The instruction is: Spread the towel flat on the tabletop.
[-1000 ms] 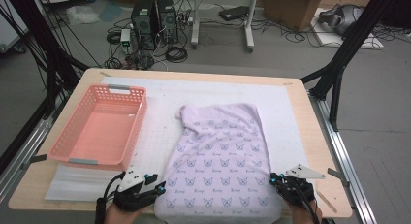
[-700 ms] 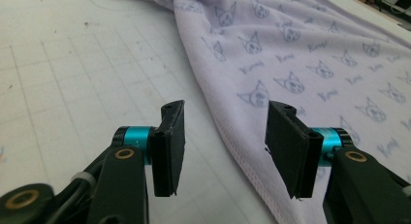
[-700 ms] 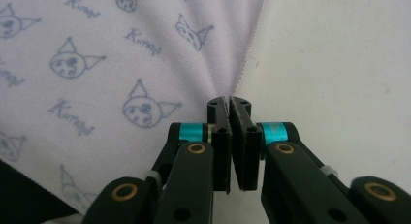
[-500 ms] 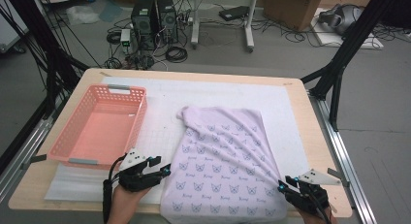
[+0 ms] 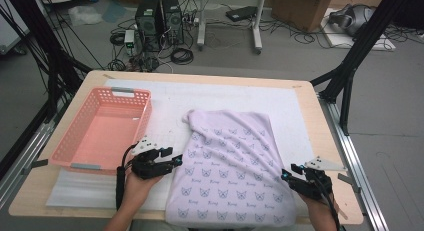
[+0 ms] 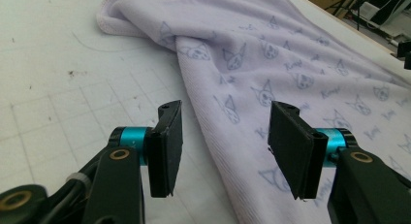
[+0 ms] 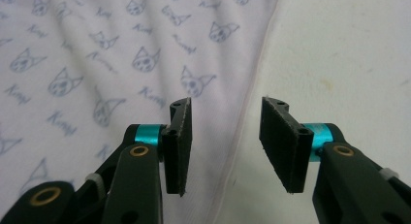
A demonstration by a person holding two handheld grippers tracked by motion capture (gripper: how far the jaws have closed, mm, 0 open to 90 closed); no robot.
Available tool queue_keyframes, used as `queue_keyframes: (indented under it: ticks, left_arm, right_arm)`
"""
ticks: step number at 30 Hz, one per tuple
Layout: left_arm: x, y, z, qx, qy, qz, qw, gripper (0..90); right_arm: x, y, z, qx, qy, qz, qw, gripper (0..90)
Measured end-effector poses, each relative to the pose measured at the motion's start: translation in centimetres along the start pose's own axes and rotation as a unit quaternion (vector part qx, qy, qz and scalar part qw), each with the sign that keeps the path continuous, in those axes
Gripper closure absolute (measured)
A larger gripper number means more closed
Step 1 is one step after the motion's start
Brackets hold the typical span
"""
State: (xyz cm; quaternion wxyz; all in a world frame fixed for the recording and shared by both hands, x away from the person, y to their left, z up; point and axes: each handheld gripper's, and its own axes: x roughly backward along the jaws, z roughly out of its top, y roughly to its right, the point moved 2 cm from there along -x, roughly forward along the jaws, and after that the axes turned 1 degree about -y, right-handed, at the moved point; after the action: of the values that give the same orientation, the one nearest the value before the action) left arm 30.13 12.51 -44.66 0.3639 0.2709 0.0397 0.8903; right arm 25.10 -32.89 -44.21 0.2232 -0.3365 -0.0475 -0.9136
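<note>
A pale lilac cloth [image 5: 230, 166] printed with small cat faces lies spread over the white mat, its near edge at the table front. My left gripper [image 5: 177, 159] hovers at the cloth's left edge, jaws open and just opening wider. In the left gripper view the cloth [image 6: 271, 64] edge runs under the empty gap of that gripper [image 6: 224, 145]. My right gripper [image 5: 287, 173] sits at the cloth's right edge, jaws having just been opening. The right gripper view has the cloth [image 7: 106, 59] hem beneath the empty gap of this gripper [image 7: 225, 145].
A pink plastic basket [image 5: 80, 146] stands empty on the left of the table. The white gridded mat [image 5: 225, 98] covers most of the wooden tabletop [image 5: 320, 116]. Cables, computer cases and boxes lie on the floor beyond the far edge.
The left hand moved forward along the cloth's left edge. The right gripper let go of the cloth's near right corner and drew back to the right. The cloth now lies flatter.
</note>
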Motion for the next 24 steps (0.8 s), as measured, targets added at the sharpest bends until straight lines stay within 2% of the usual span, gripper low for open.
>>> queue_keyframes:
  ticks: [2, 4, 6, 8, 10, 11, 12, 15, 19, 23, 24]
  left_arm:
    - [-0.5, -0.4, 0.3, 0.001, 0.0, 0.006, 1.0, 46.7]
    - [-1.0, -0.8, 0.6, 0.012, 0.007, 0.008, 0.9999, 46.8]
    - [-1.5, -1.2, 1.0, 0.01, -0.003, 0.011, 0.9999, 47.6]
    - [-2.0, -1.4, 1.4, 0.009, 0.0, 0.025, 0.9996, 51.1]
    - [-2.7, -1.8, 1.8, 0.016, 0.011, 0.045, 0.9988, 58.9]
    - [-3.0, -2.2, 1.9, 0.029, 0.009, 0.056, 0.998, 63.2]
    - [-3.5, -2.5, 2.0, 0.039, -0.005, 0.061, 0.9974, 65.3]
    - [-4.9, -3.0, 2.3, 0.042, -0.027, 0.074, 0.996, 68.4]
    - [-6.2, -2.8, 2.9, 0.035, -0.038, 0.081, 0.9954, 67.8]
    - [-7.4, -2.9, 3.4, 0.038, -0.048, 0.096, 0.9935, 60.0]
    - [-7.7, -3.0, 3.5, 0.038, -0.058, 0.1, 0.9925, 57.5]
  right_arm:
    - [-0.5, 0.4, 0.4, -0.002, 0.0, 0.001, 1.0, 53.5]
    - [-1.0, 0.8, 0.7, -0.003, 0.002, 0.003, 1.0, 52.5]
    - [-1.4, 1.0, 1.0, -0.004, 0.001, 0.006, 1.0, 51.2]
    - [-1.7, 1.3, 1.2, -0.001, 0.002, 0.008, 1.0, 50.5]
    - [-2.0, 1.4, 1.3, -0.003, 0.001, 0.012, 0.9999, 49.7]
    - [-2.1, 1.4, 1.4, -0.004, 0.0, 0.013, 0.9999, 49.7]
    - [-2.2, 1.4, 1.4, -0.001, 0.0, 0.016, 0.9999, 49.6]
    - [-2.4, 1.3, 1.4, 0.002, -0.003, 0.022, 0.9998, 49.4]
    - [-2.5, 1.1, 1.6, 0.012, -0.002, 0.027, 0.9995, 49.4]
    - [-2.6, 1.0, 1.8, 0.016, -0.001, 0.034, 0.9993, 49.4]
    - [-2.7, 1.0, 1.8, 0.015, -0.003, 0.035, 0.9992, 49.4]
